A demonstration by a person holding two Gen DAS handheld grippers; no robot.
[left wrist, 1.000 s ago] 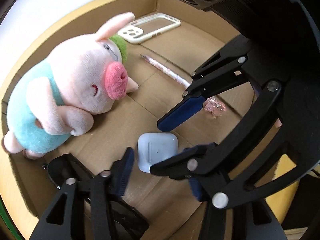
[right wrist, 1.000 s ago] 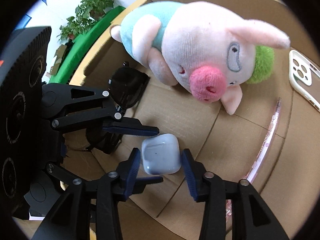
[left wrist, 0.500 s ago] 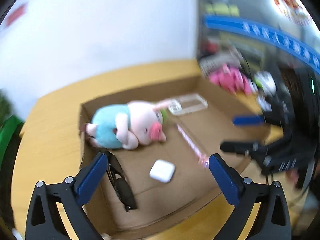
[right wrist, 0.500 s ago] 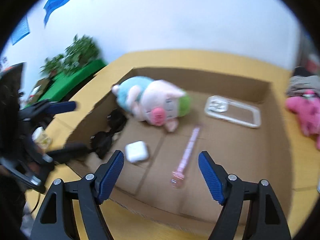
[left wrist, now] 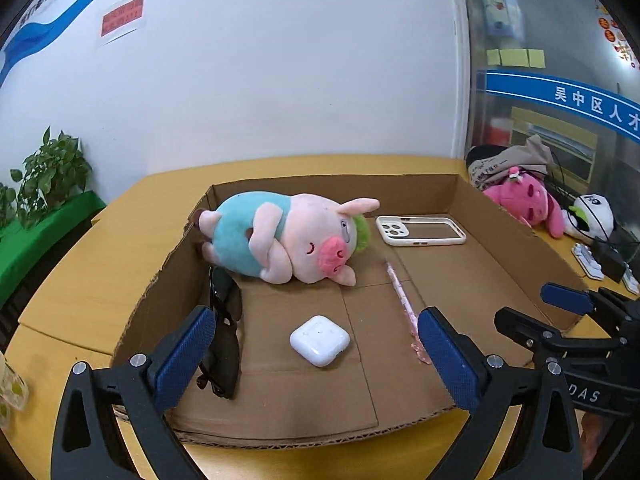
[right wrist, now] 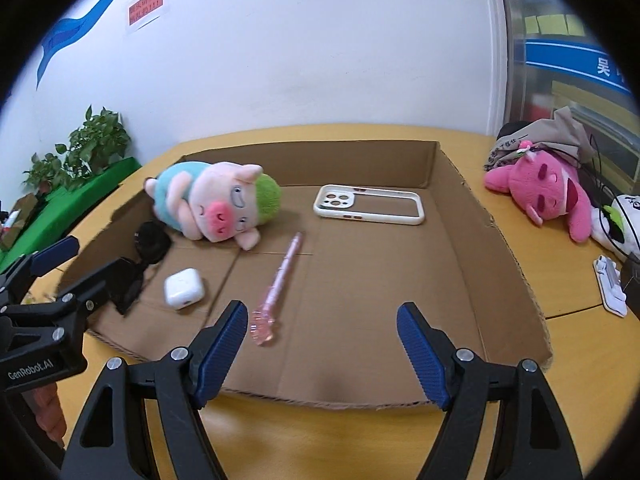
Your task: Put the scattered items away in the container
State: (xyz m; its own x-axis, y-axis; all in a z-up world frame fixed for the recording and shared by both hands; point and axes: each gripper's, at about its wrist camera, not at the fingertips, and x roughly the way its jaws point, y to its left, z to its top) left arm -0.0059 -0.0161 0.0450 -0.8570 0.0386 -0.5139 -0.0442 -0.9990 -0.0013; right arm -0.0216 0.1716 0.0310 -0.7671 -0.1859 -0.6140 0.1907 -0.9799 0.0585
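Observation:
A shallow cardboard box (left wrist: 516, 224) (right wrist: 472, 200) lies on the yellow table. Inside it are a plush pig (left wrist: 288, 236) (right wrist: 212, 204), black sunglasses (left wrist: 224, 320) (right wrist: 148, 248), a white earbud case (left wrist: 319, 340) (right wrist: 183, 288), a pink pen (left wrist: 402, 300) (right wrist: 280, 276) and a white phone case (left wrist: 420, 231) (right wrist: 368, 204). My left gripper (left wrist: 316, 356) hovers open above the box's near edge, nothing between its fingers. My right gripper (right wrist: 320, 352) is open and empty too, over the near edge further right; it also shows at the right of the left wrist view (left wrist: 532, 310).
A pink plush toy (right wrist: 548, 192) (left wrist: 524, 200), a white plush (left wrist: 592, 216), a grey cloth bag (right wrist: 552, 136) and cables lie on the table right of the box. A potted plant (right wrist: 88, 144) on a green surface stands at the left. A white wall is behind.
Both grippers have pulled back and up out of the box and opened wide. The earbud case that lay between the right gripper's fingers now rests free on the box floor.

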